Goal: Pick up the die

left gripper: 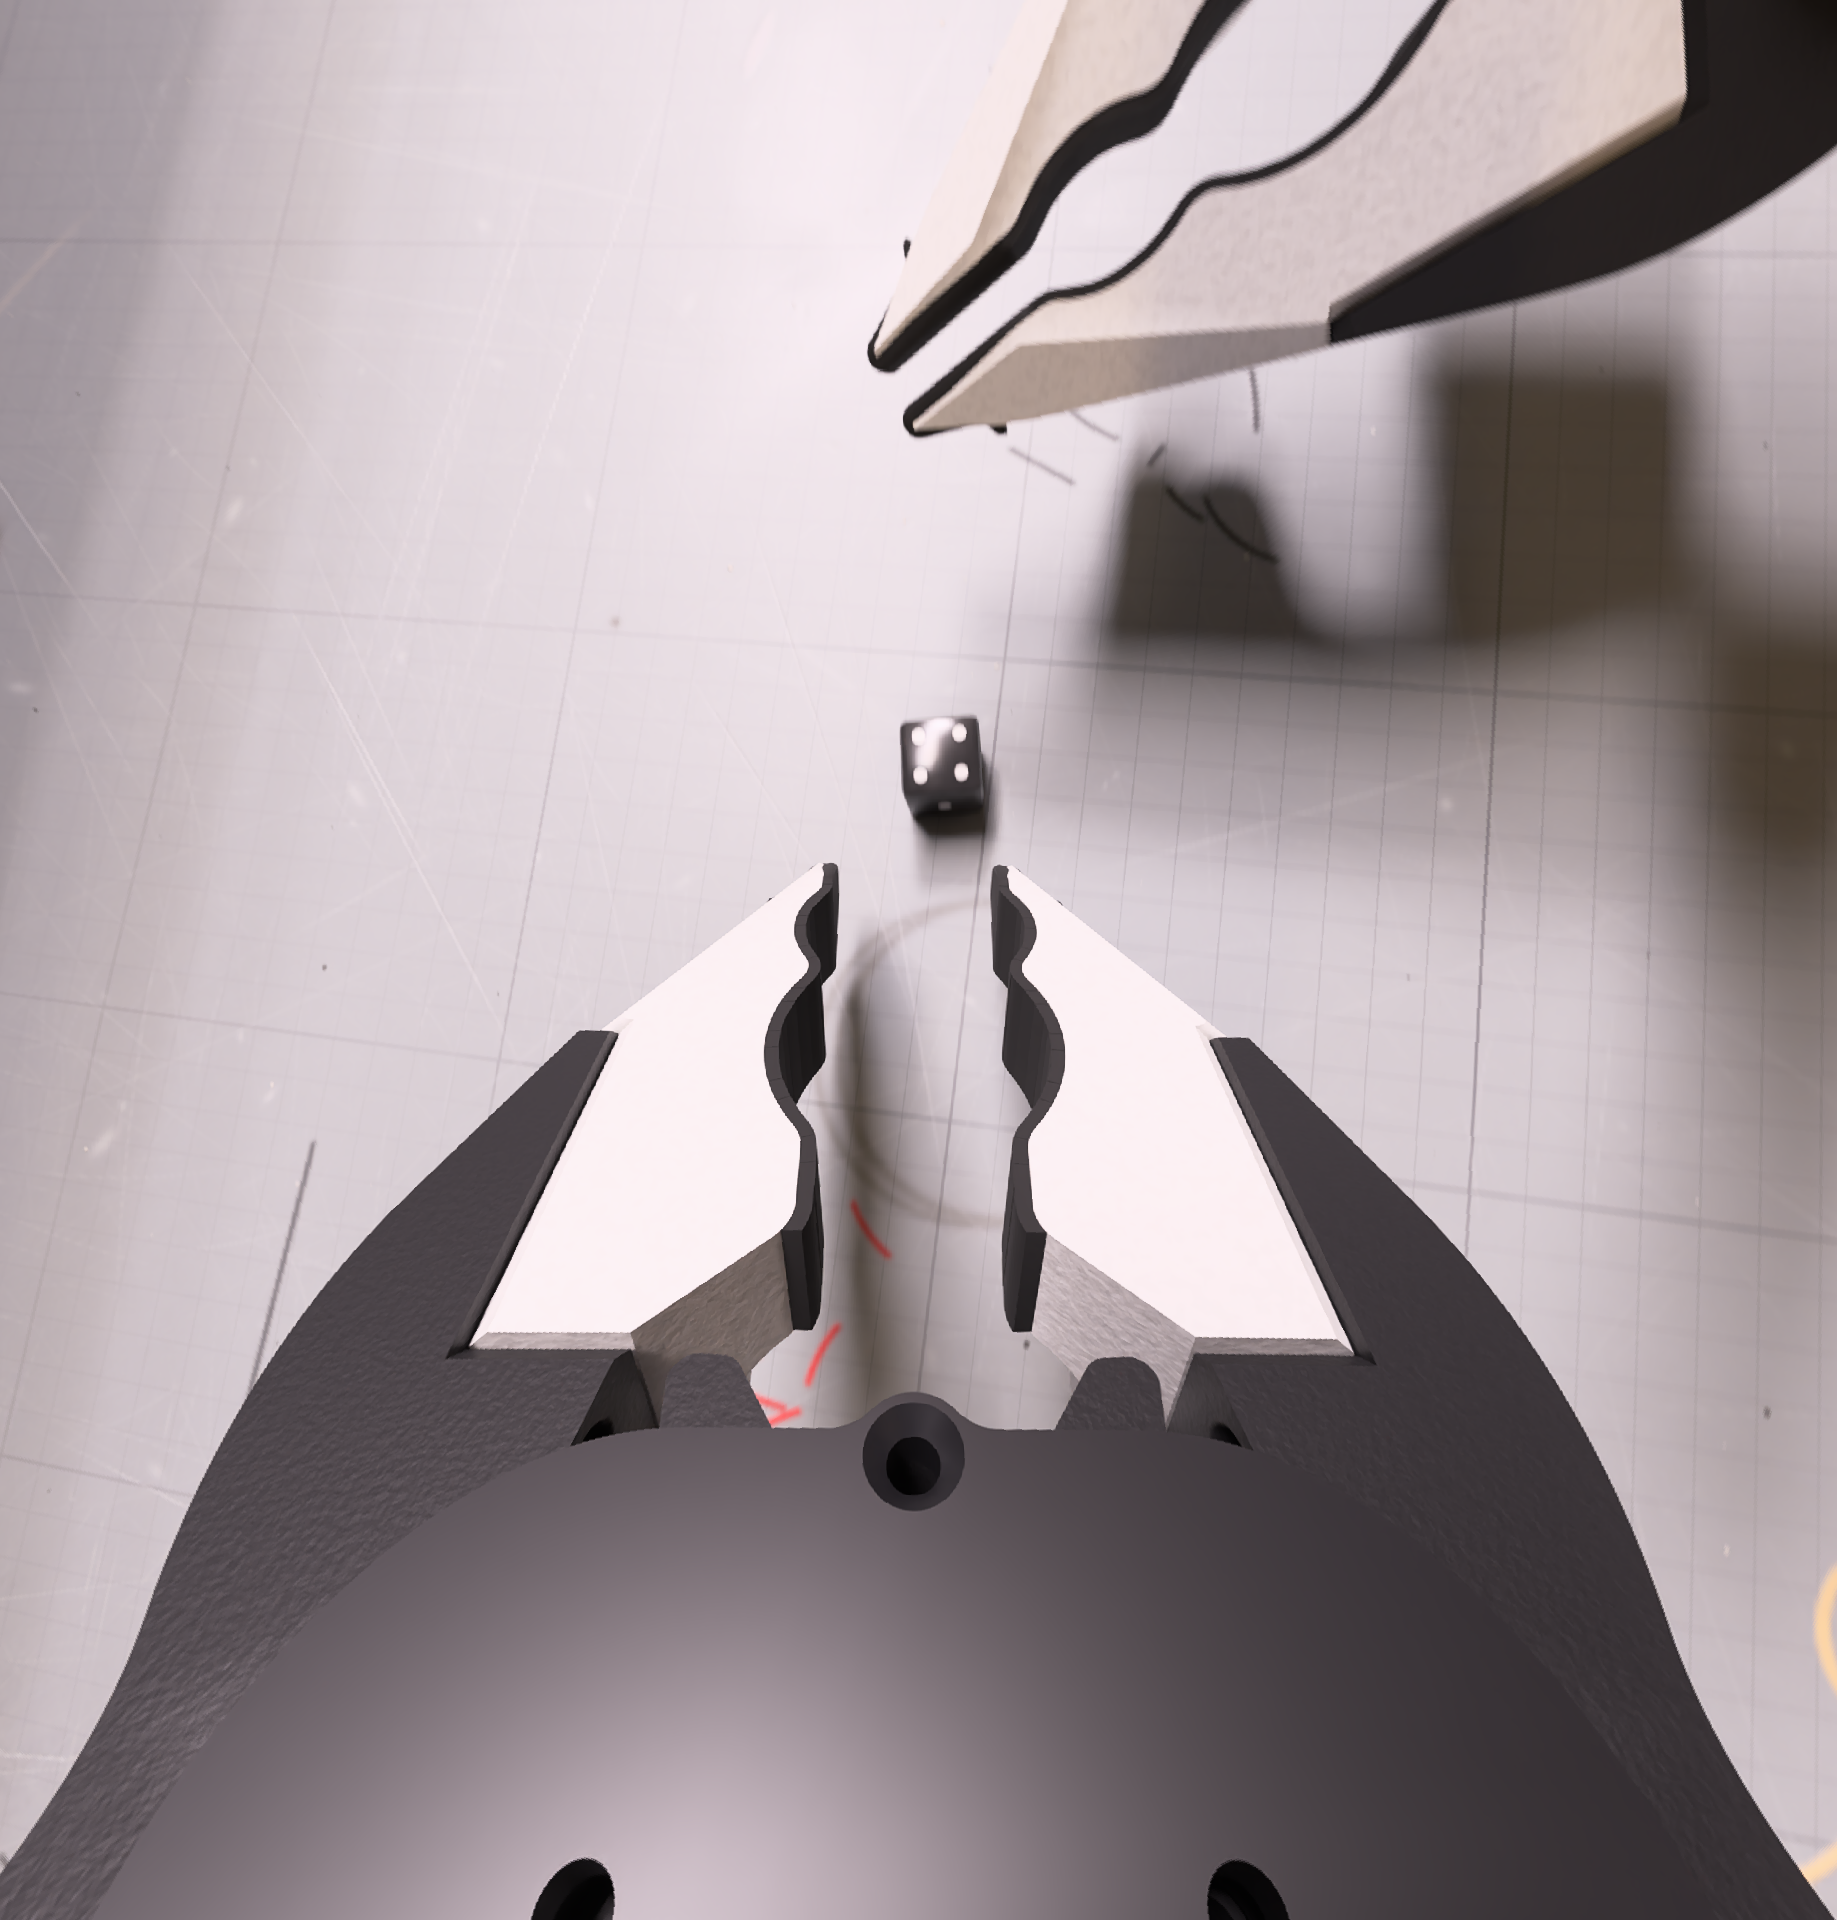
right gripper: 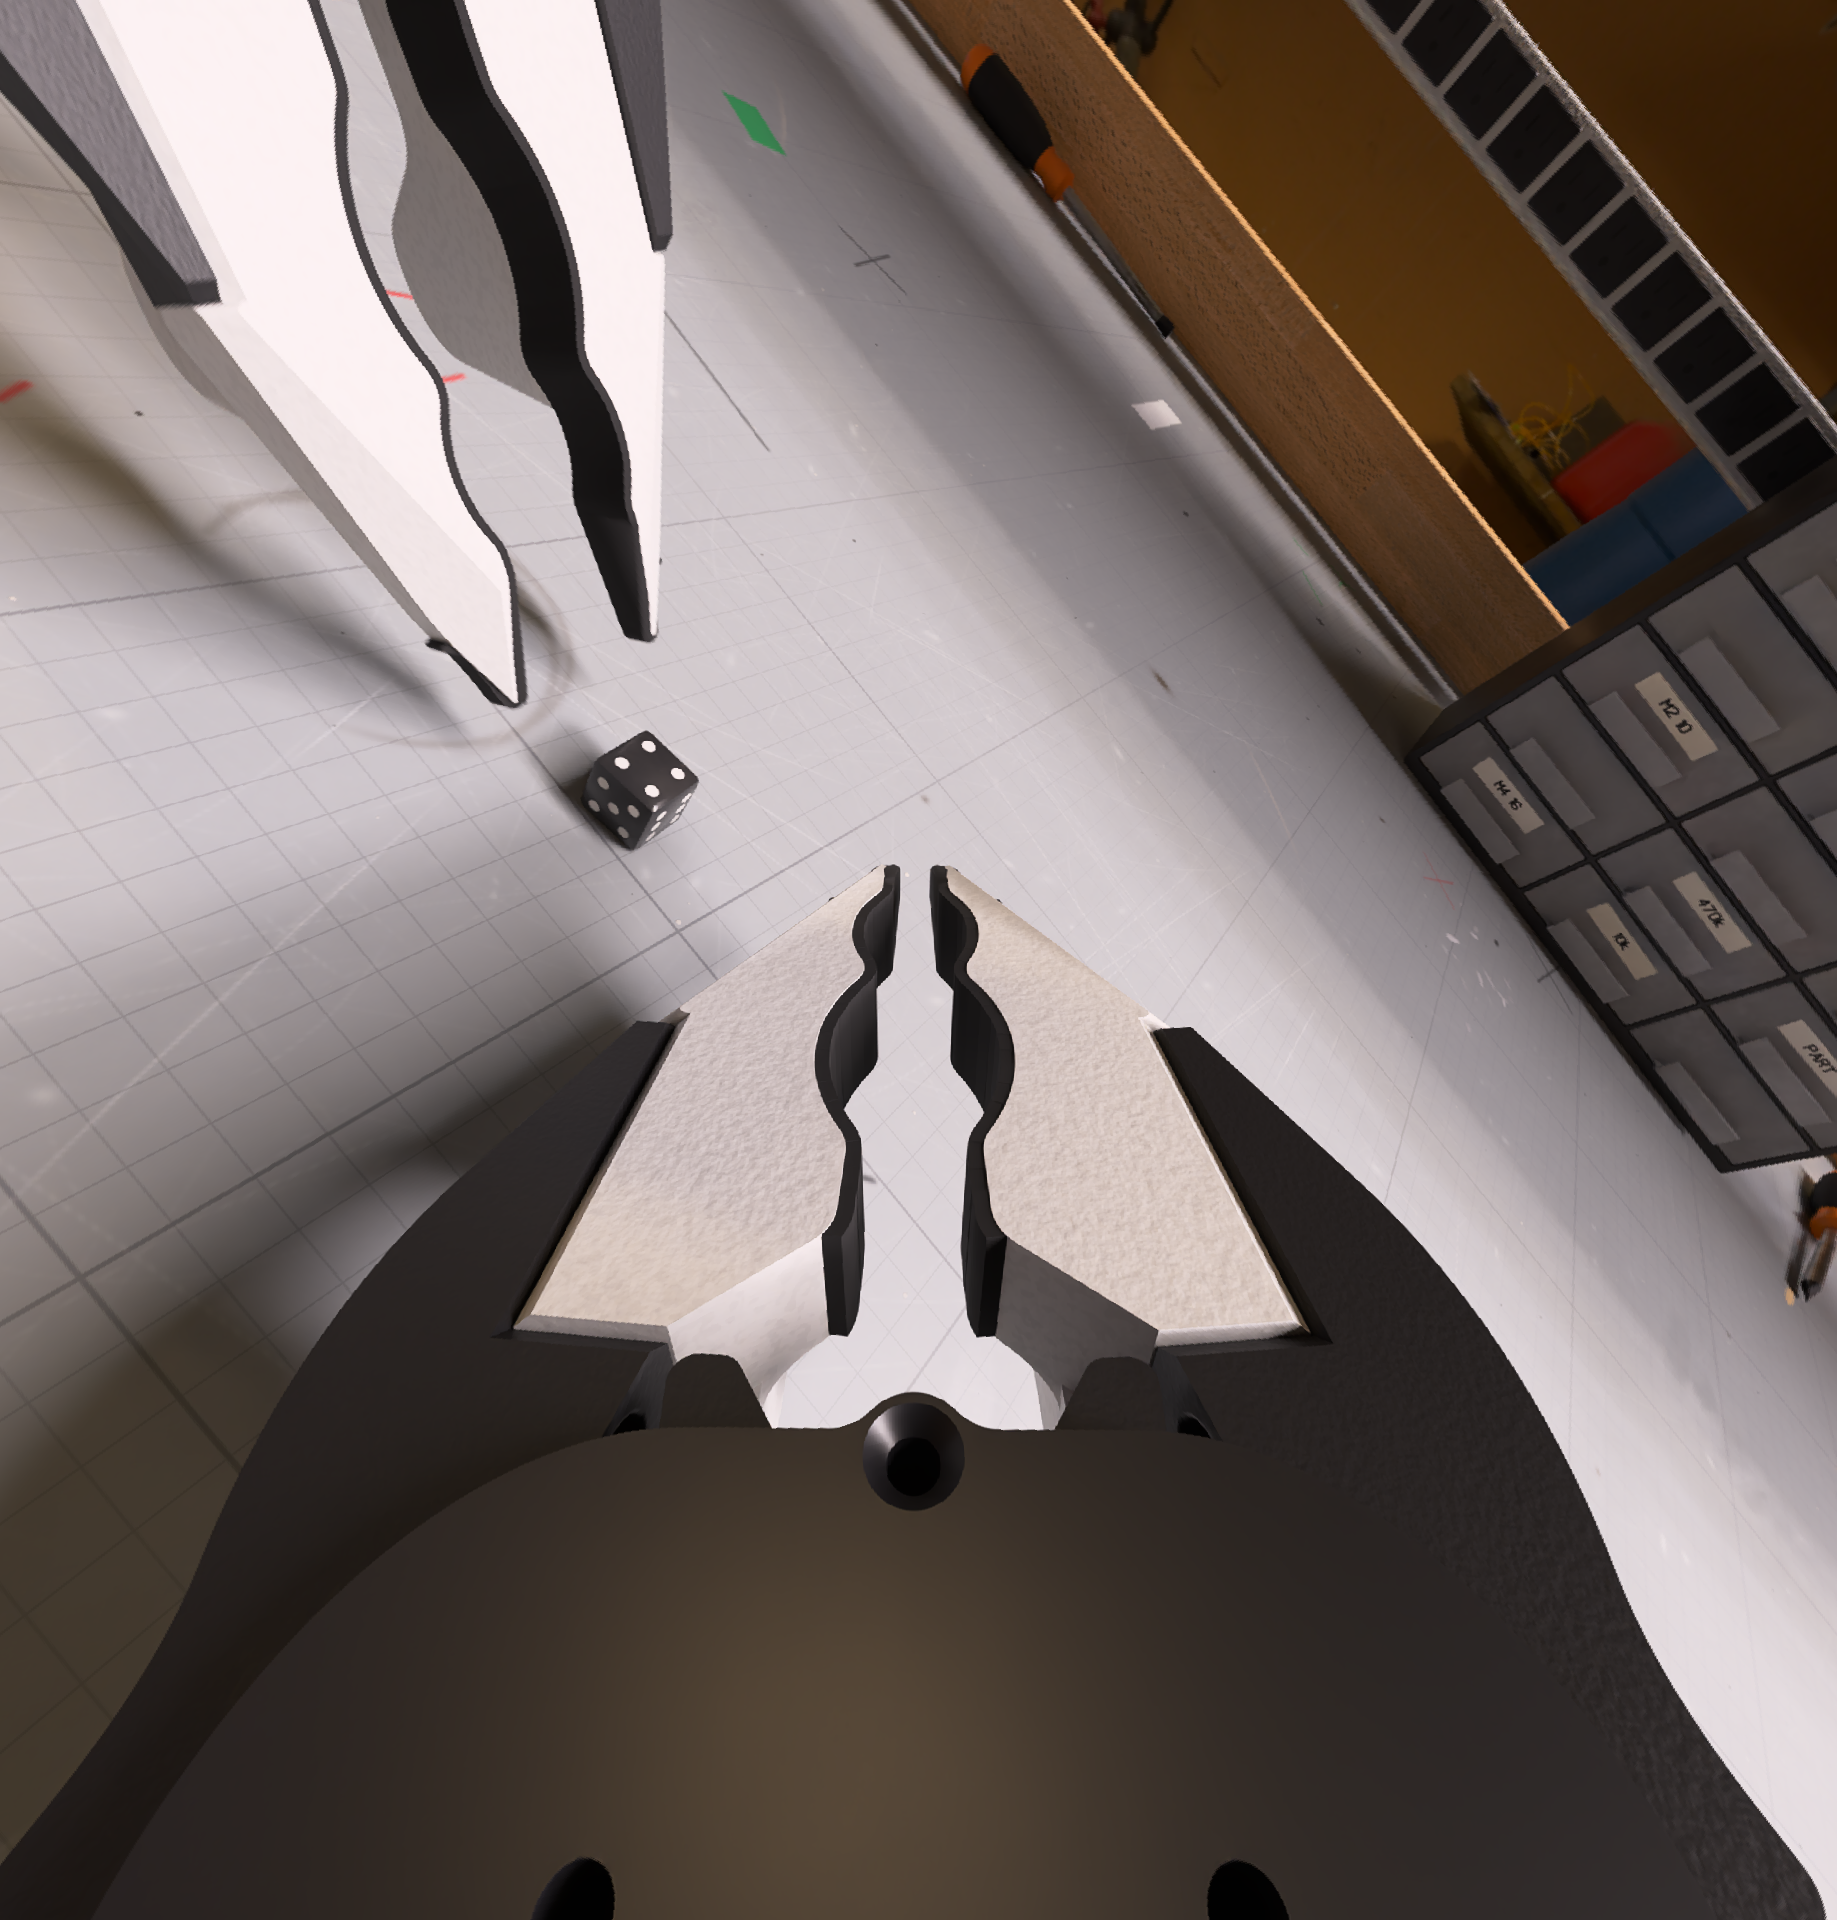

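A small black die (left gripper: 943, 774) with white pips rests on the grey grid mat. It also shows in the right wrist view (right gripper: 641, 790). My left gripper (left gripper: 914, 875) is open and empty, with the die just beyond its fingertips, in line with the gap. In the right wrist view the left gripper (right gripper: 579, 665) comes in from the top left, its tips just above the die. My right gripper (right gripper: 914, 875) is nearly shut and empty, with only a narrow slit between the tips; the die lies ahead and to its left. In the left wrist view the right gripper (left gripper: 898, 390) hangs beyond the die.
A grey grid mat (right gripper: 270, 935) covers the table. A wooden board edge (right gripper: 1257, 312) runs along the right with an orange-handled tool (right gripper: 1018, 114) against it. A dark drawer cabinet (right gripper: 1672, 862) stands at the right. Another orange-handled tool (right gripper: 1828, 1226) lies below it.
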